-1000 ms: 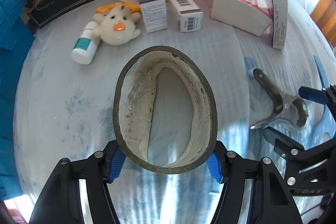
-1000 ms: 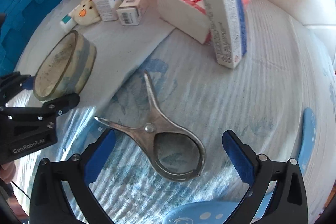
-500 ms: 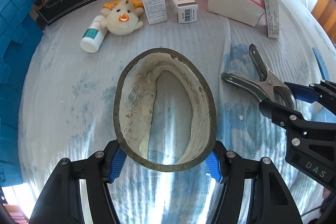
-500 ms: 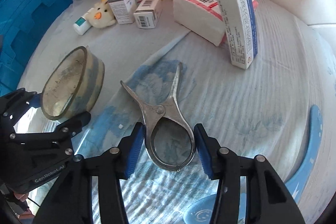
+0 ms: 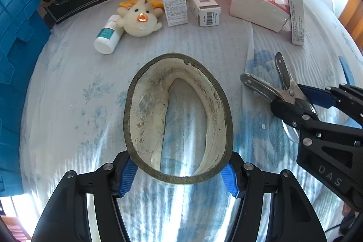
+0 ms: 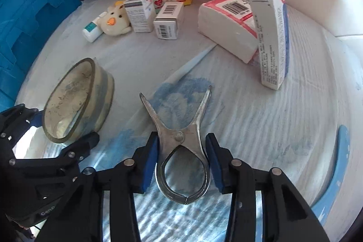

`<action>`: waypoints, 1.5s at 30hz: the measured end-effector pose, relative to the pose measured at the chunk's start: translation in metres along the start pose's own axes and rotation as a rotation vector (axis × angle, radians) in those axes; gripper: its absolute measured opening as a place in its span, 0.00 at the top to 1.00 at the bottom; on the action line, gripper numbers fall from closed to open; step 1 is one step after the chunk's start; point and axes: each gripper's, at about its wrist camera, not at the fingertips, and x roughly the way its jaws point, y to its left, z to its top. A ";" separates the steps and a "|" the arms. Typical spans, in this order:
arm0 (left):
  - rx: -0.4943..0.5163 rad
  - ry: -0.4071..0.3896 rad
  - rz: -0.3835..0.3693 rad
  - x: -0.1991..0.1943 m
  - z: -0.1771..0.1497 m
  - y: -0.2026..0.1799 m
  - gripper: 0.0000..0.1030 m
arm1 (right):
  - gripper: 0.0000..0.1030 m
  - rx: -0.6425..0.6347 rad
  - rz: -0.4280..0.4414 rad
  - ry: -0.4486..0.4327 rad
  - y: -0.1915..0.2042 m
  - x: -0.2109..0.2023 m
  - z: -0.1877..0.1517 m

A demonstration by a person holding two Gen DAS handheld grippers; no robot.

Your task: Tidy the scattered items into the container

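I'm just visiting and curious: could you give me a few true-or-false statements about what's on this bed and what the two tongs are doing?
1. The left tongs hold a grubby oval ring. True.
2. The metal clamp sits between the right tongs. True; their jaws are closing on it.
3. The plush toy lies inside the blue crate. False: it lies on the bed sheet, beside a small white bottle.
4. The tall barcode box lies flat. False: it stands upright, leaning against the tissue pack.
5. The oval ring has a solid bottom. False: the sheet shows through it.
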 end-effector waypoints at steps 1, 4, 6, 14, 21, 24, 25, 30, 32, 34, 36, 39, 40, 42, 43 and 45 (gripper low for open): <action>-0.004 -0.009 0.002 -0.005 -0.001 0.001 0.40 | 0.60 0.001 0.006 -0.006 0.002 -0.003 -0.001; -0.018 -0.044 0.008 -0.024 -0.002 0.009 0.41 | 0.60 0.005 0.014 -0.038 0.009 -0.018 -0.001; -0.027 -0.072 0.013 -0.037 -0.002 0.016 0.43 | 0.60 0.001 0.013 -0.062 0.015 -0.030 0.000; -0.106 -0.185 0.047 -0.106 -0.015 0.060 0.99 | 0.60 -0.049 0.025 -0.214 0.057 -0.105 0.004; -0.158 -0.154 0.054 -0.111 -0.050 0.089 0.42 | 0.60 -0.080 0.053 -0.239 0.084 -0.131 0.002; -0.181 -0.146 0.082 -0.108 -0.065 0.097 0.29 | 0.60 -0.076 0.068 -0.197 0.087 -0.122 -0.009; -0.187 -0.133 0.074 -0.104 -0.067 0.100 0.29 | 0.60 -0.073 0.071 -0.184 0.087 -0.119 -0.014; -0.212 -0.082 0.057 -0.086 -0.074 0.110 0.29 | 0.60 -0.051 0.091 -0.137 0.086 -0.104 -0.023; -0.228 -0.066 0.047 -0.078 -0.076 0.119 0.29 | 0.60 -0.052 0.094 -0.127 0.087 -0.097 -0.022; -0.250 -0.057 0.048 -0.073 -0.081 0.133 0.29 | 0.60 -0.055 0.099 -0.119 0.090 -0.090 -0.019; -0.279 -0.046 0.049 -0.067 -0.085 0.150 0.24 | 0.60 -0.056 0.112 -0.115 0.093 -0.083 -0.015; -0.331 -0.024 0.044 -0.057 -0.090 0.171 0.23 | 0.60 -0.070 0.137 -0.102 0.103 -0.070 -0.010; -0.348 -0.017 0.035 -0.054 -0.092 0.175 0.23 | 0.60 -0.077 0.144 -0.095 0.107 -0.065 -0.008; -0.371 -0.009 0.017 -0.049 -0.093 0.182 0.23 | 0.60 -0.094 0.159 -0.081 0.118 -0.056 -0.005; -0.371 -0.011 0.008 -0.047 -0.092 0.182 0.23 | 0.60 -0.102 0.165 -0.074 0.123 -0.052 -0.003; -0.365 -0.017 -0.007 -0.044 -0.088 0.181 0.23 | 0.60 -0.114 0.174 -0.061 0.132 -0.045 -0.002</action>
